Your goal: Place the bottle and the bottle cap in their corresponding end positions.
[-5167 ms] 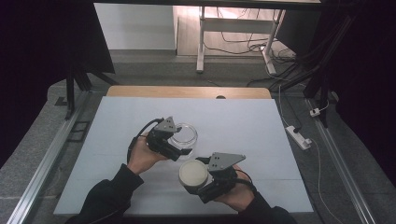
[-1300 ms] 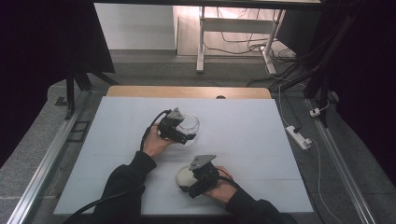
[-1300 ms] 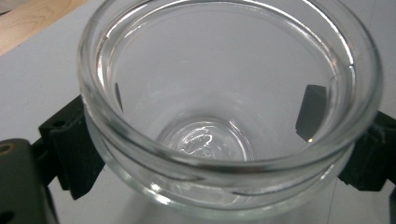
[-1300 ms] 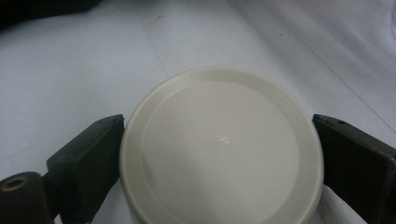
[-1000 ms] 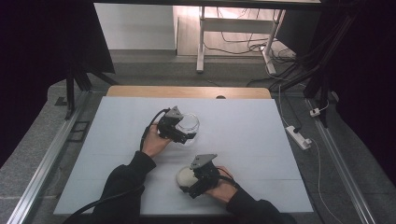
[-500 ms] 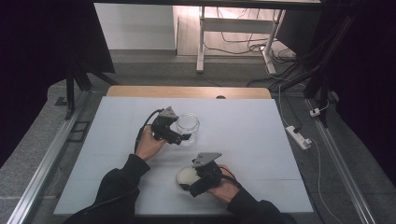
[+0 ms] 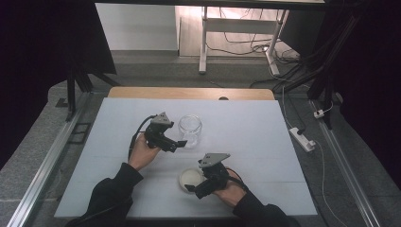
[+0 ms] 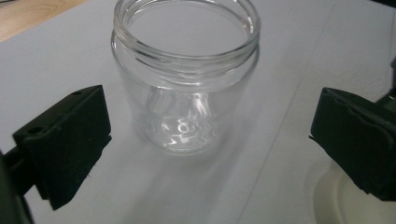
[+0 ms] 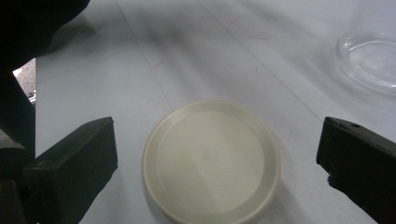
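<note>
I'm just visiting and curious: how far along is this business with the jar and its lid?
Done: the glass jar stands open and upright, and its cream lid lies flat on the table apart from it. In hand: nothing is gripped; the left gripper is open toward the jar, the right gripper open around the lid. Left: probably closing on them, if more handling follows.

The right claw (image 9: 217,172) is open: its two black jaws rise from the bottom corners, one at the left edge and one at the right edge, well apart. Between them a round cream lid (image 9: 211,160) lies flat on the white table (image 9: 205,60), touching neither jaw. At the upper right, the base of a clear glass jar (image 9: 371,60) stands on the table, apart from the lid. A dark shape, blurred, covers the upper left corner.
</note>
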